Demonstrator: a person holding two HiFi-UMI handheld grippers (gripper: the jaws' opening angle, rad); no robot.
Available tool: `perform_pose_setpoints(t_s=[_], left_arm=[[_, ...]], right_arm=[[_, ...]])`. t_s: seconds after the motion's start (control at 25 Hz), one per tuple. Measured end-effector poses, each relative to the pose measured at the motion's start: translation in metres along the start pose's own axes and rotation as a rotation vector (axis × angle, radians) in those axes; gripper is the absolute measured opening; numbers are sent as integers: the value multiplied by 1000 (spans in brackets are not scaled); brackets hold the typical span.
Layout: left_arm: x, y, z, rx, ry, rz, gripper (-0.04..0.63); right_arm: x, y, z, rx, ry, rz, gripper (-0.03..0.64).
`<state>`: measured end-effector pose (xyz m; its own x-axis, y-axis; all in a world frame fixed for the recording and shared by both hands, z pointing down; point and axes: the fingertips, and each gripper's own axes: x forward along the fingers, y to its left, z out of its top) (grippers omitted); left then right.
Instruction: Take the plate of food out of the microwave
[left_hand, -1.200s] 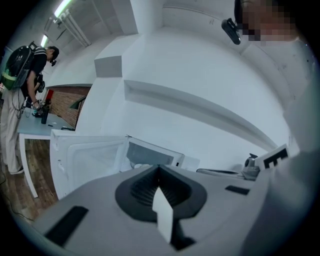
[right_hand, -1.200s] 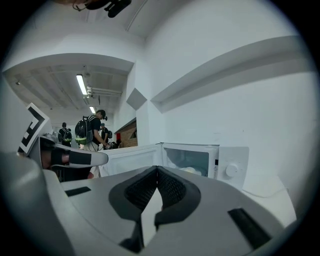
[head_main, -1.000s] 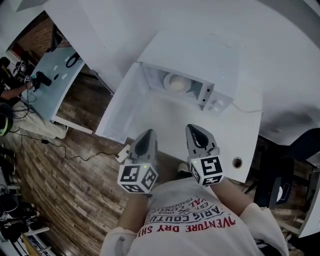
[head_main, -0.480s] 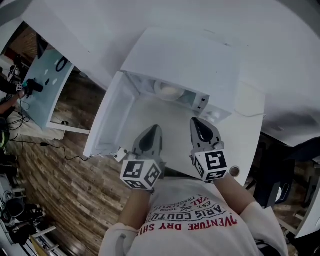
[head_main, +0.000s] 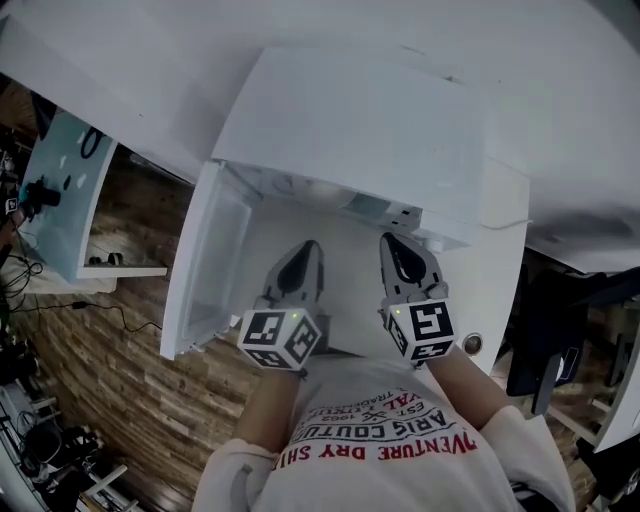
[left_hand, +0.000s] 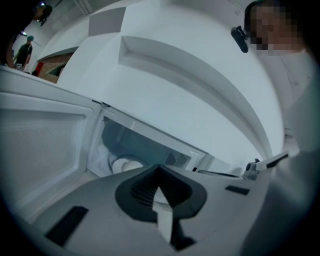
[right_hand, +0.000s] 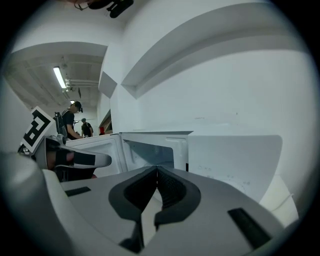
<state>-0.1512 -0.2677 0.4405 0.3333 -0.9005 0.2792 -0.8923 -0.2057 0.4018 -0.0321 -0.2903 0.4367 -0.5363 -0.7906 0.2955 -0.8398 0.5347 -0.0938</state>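
The white microwave (head_main: 350, 120) stands on the table with its door (head_main: 205, 260) swung open to the left. In the head view its top hides the inside. In the left gripper view a white plate with a pale mound of food (left_hand: 125, 164) sits inside the cavity, partly behind my jaws. My left gripper (head_main: 305, 250) is shut and empty, just in front of the opening. My right gripper (head_main: 392, 240) is beside it, also shut and empty, by the control panel side. The right gripper view shows the open microwave (right_hand: 150, 150) ahead and the left gripper (right_hand: 80, 160) at its left.
The white table (head_main: 490, 290) has a cable hole (head_main: 472, 344) at its front right. A cable (head_main: 510, 225) runs beside the microwave. Wooden floor and a glass desk (head_main: 60, 190) lie to the left. Two people (right_hand: 75, 120) stand far off.
The head view has moved in over the microwave, so its top now hides the plate seen earlier. Both grippers stay shut and sit closer to the opening.
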Motion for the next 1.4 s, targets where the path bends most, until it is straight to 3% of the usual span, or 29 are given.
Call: perform_pose_setpoints(t_s=[0.44, 0.56, 0.72, 0.8, 1.12, 1.28, 1.4], left_arm=[[53, 59, -21, -70, 71, -47, 9], [65, 77, -34, -180, 91, -45, 17], [85, 87, -46, -398, 75, -83, 160], [95, 89, -52, -490, 87, -100, 197], [117, 99, -65, -586, 133, -93, 199], [124, 96, -66, -684, 127, -114, 198], [126, 99, -70, -736, 143, -91, 133]], right_arm=[[50, 7, -16, 9, 63, -41, 11], [59, 9, -18, 16, 73, -45, 11], [66, 8, -23, 14, 89, -50, 12], [68, 6, -25, 20, 93, -51, 11], [70, 0, -34, 13, 121, -75, 11], [68, -1, -37, 9, 124, -83, 12], [65, 0, -40, -2, 130, -93, 11]])
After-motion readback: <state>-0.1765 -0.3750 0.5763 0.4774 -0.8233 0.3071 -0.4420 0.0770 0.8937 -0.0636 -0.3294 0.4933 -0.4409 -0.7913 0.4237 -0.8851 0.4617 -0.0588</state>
